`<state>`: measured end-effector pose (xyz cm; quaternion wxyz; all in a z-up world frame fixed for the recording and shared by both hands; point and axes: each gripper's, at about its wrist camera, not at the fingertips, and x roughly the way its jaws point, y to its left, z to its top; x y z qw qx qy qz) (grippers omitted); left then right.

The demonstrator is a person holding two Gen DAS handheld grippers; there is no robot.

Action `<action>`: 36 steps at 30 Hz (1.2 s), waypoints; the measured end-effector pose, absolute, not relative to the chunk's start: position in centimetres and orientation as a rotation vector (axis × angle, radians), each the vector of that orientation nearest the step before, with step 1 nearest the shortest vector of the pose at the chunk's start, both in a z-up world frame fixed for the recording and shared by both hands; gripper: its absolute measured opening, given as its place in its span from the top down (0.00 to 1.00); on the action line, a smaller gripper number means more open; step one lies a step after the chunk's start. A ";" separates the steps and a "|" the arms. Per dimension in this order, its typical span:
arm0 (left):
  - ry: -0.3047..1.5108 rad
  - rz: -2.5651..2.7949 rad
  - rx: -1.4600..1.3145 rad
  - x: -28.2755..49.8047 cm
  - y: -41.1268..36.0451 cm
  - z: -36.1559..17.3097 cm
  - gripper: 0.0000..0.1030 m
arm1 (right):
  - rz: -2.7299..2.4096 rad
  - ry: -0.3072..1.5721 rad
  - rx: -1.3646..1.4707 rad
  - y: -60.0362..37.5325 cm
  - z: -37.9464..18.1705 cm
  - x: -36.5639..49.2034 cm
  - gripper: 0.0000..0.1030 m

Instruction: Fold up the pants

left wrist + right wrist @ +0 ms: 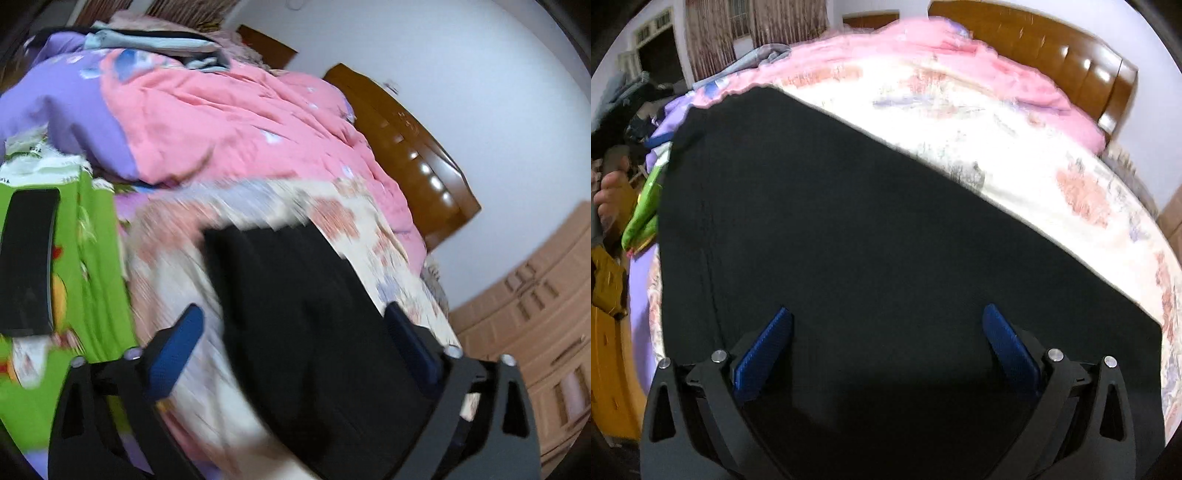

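Black pants (pixel 849 229) lie flat on a floral bedsheet (pixel 1015 147). In the right wrist view they fill most of the frame. My right gripper (pixel 886 317) is open above them, its blue pads wide apart and empty. In the left wrist view the pants (pixel 303 314) lie below my left gripper (pixel 295 317), which is open and empty, with one pad over the sheet and the other at the pants' right edge. This view is blurred.
A pink and purple quilt (pixel 221 118) is heaped at the back of the bed. A brown wooden headboard (pixel 410 155) stands behind it. A green printed cloth (pixel 88 258) lies at the left. Wooden cabinets (pixel 535 314) stand at the right.
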<state>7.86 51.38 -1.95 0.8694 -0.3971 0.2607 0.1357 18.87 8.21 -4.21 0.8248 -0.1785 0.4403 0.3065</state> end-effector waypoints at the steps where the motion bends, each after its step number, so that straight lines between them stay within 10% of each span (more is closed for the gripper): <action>1: 0.543 0.262 -0.850 7.9 52.7 -2.1 0.20 | 0.654 0.940 -0.368 8.1 -4.3 19.1 0.04; 10: 0.568 0.228 -0.853 11.1 58.0 -3.1 0.25 | 0.643 0.935 -0.384 7.6 -4.0 18.3 0.04; 15: 0.549 0.177 -0.836 10.6 57.7 -3.5 0.63 | 0.642 0.935 -0.384 7.6 -4.0 18.2 0.04; 24: 0.593 0.111 -0.784 11.1 56.3 -5.0 0.53 | 0.643 0.935 -0.384 7.6 -4.0 18.3 0.04; 29: 0.596 0.133 -0.776 11.3 56.1 -5.2 0.85 | 0.613 0.960 -0.378 9.5 -3.0 18.7 0.04; 36: 0.551 0.223 -0.645 11.3 53.5 -2.2 0.89 | 0.798 0.874 -0.524 18.8 -1.3 19.7 0.04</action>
